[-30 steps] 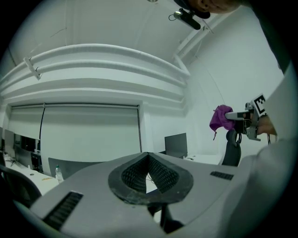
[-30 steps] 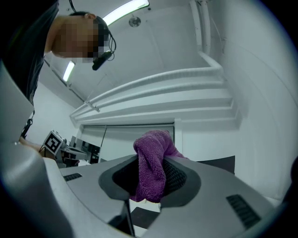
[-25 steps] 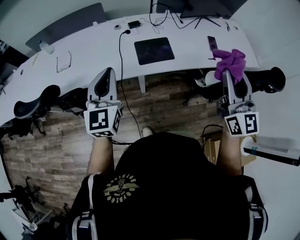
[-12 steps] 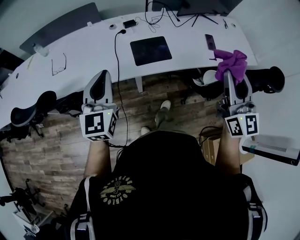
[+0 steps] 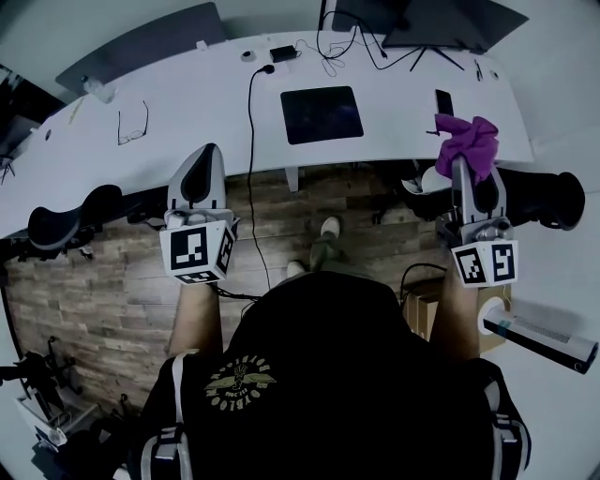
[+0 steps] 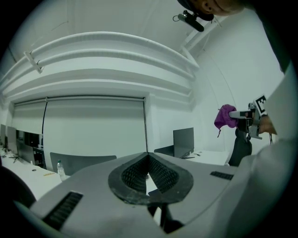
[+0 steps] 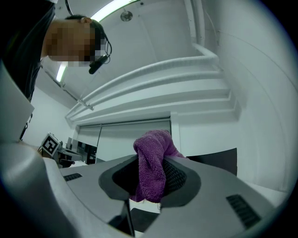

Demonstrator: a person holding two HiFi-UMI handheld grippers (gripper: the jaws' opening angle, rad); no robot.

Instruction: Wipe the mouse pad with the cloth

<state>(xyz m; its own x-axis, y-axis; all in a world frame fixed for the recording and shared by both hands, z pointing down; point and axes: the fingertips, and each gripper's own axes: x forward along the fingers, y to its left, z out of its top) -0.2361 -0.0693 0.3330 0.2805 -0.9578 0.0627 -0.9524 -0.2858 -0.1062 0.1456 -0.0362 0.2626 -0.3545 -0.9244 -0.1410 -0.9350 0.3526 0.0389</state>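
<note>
A dark mouse pad (image 5: 322,114) lies flat near the middle of the white desk (image 5: 187,94). My right gripper (image 5: 466,161) is shut on a purple cloth (image 5: 466,142), held off the desk's front right edge; the cloth (image 7: 151,167) bunches between the jaws in the right gripper view. My left gripper (image 5: 202,169) is shut with nothing in it, over the wooden floor in front of the desk. In the left gripper view its jaws (image 6: 148,174) meet, and the cloth (image 6: 226,116) shows at the far right.
On the desk are eyeglasses (image 5: 133,122), a phone (image 5: 444,102), a cable (image 5: 253,112), a charger (image 5: 283,52) and a monitor stand (image 5: 431,28). Office chairs (image 5: 70,216) stand at the left, another chair (image 5: 539,197) at the right. A person's feet (image 5: 323,239) are on the floor.
The view has shifted so the desk sits lower and nearer in the frame. Both grippers keep their places and their hold; a foot has stepped forward.
</note>
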